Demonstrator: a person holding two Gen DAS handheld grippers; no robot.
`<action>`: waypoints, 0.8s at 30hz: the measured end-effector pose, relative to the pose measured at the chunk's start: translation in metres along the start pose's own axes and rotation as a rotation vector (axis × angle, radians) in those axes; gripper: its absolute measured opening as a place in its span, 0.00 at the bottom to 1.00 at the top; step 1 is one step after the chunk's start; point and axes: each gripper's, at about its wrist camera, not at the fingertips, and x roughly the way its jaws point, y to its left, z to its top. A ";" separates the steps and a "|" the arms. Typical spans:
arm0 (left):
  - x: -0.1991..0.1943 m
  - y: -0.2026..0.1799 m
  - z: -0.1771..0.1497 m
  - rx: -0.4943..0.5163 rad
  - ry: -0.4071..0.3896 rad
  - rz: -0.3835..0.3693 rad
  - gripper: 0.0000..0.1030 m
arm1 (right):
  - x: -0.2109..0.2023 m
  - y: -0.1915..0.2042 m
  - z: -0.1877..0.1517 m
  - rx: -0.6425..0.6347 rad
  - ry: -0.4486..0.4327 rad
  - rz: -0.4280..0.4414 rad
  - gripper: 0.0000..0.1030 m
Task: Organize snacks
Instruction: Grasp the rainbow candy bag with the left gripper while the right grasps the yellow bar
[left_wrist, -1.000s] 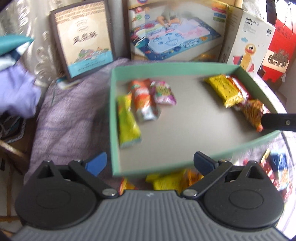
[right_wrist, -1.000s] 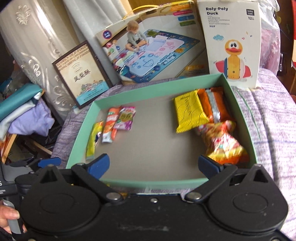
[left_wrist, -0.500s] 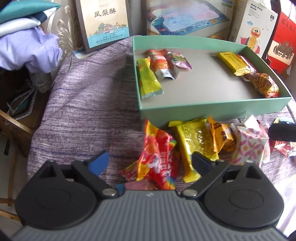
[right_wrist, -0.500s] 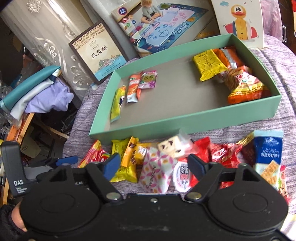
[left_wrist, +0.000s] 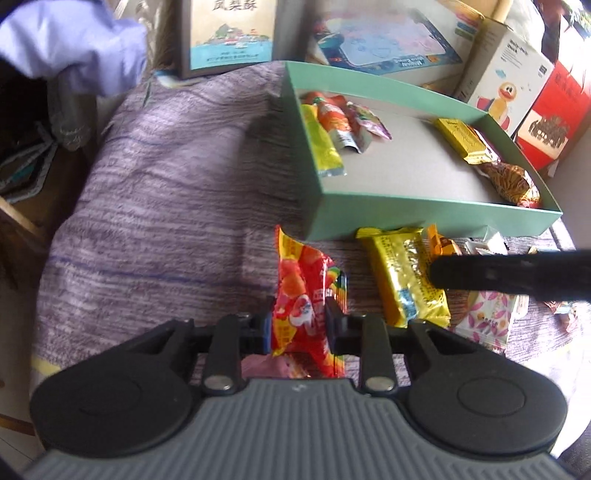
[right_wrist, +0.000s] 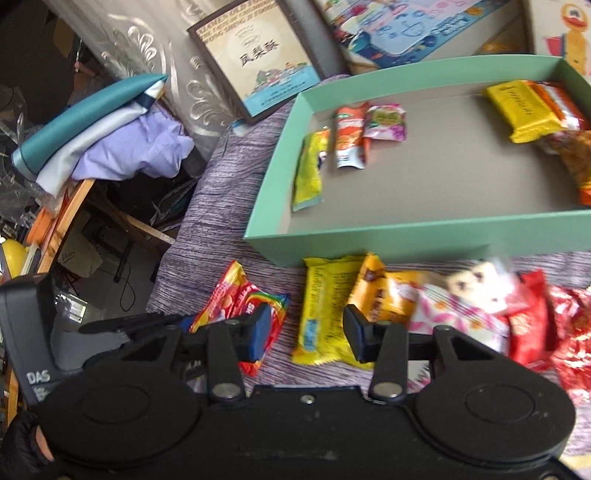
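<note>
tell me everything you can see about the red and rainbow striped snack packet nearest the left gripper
The red, rainbow-striped snack packet is glossy crinkled plastic printed with orange rounds, sealed. It lies on the purple woven cloth, just outside the mint green box's near left corner, beside a yellow foil packet. Its near end sits between the left gripper's closing jaws, whose pads touch it.

The brown-framed box (right_wrist: 258, 62) leaning behind the tray carries three large Chinese characters, 凤梨酥, under an arched English line too blurred to read fully. The dark device (right_wrist: 35, 339) at the left edge reads "DAS". The snack wrappers' print is illegible.
</note>
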 end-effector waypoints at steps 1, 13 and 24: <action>0.000 0.003 -0.001 -0.003 0.000 -0.003 0.27 | 0.005 0.003 0.001 -0.012 0.002 -0.025 0.43; 0.008 0.015 -0.004 -0.037 -0.009 -0.031 0.42 | 0.029 0.014 0.008 -0.108 0.017 -0.190 0.45; 0.010 0.016 -0.004 -0.036 -0.021 -0.054 0.50 | 0.052 0.016 0.001 -0.130 0.070 -0.205 0.56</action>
